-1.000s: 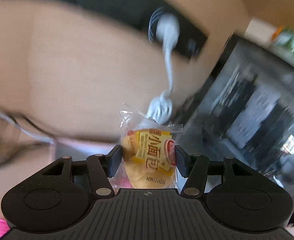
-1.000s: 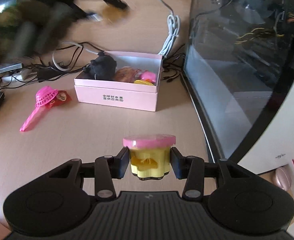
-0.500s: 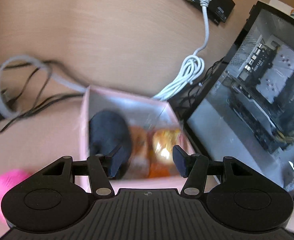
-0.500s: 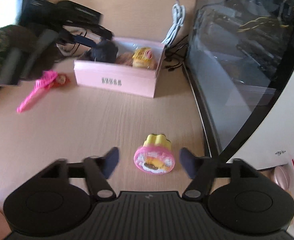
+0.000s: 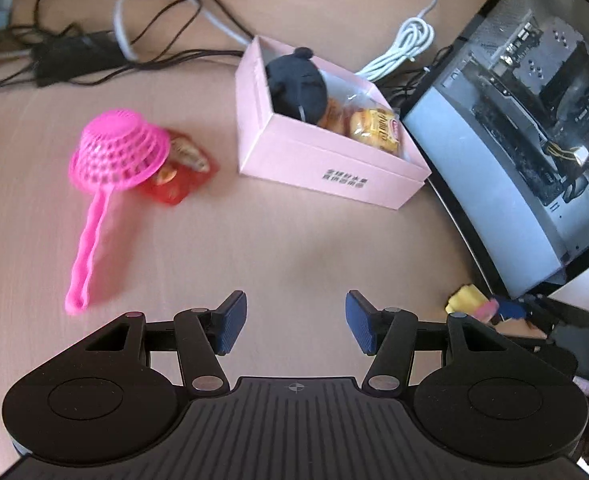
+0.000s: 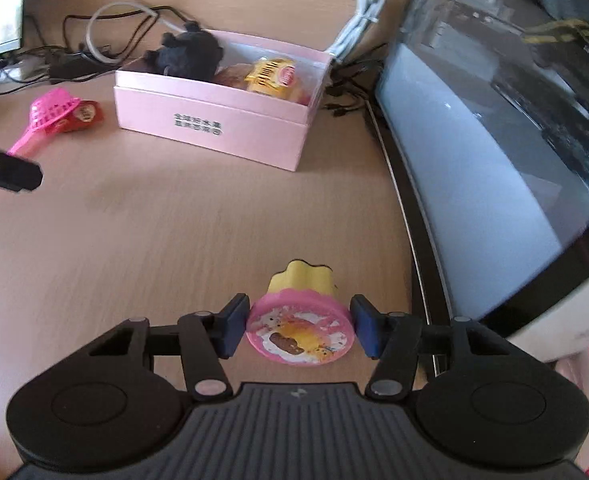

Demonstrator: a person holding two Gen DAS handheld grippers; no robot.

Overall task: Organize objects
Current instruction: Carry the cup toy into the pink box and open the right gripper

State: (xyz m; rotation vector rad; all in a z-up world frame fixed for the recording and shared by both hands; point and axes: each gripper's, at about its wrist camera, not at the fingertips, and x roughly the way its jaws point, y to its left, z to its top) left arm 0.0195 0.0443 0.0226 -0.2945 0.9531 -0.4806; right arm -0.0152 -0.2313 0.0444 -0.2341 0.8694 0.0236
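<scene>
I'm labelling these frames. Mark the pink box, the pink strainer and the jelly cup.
pink box (image 5: 326, 168), left wrist view, front wall near the print.
pink strainer (image 5: 120, 152), left wrist view, mesh bowl.
jelly cup (image 6: 299, 331), right wrist view, pink foil lid.

Right gripper spread, jaws flanking pudding cup lying on desk, apparently not gripping. Far: pink box; strainer far left.

Bare desk between the left gripper and the pink box. Blocked rightward by the glass-sided computer case. Crowded behind the box with cables. Hemmed left of the box by pink strainer atop red packet.
</scene>
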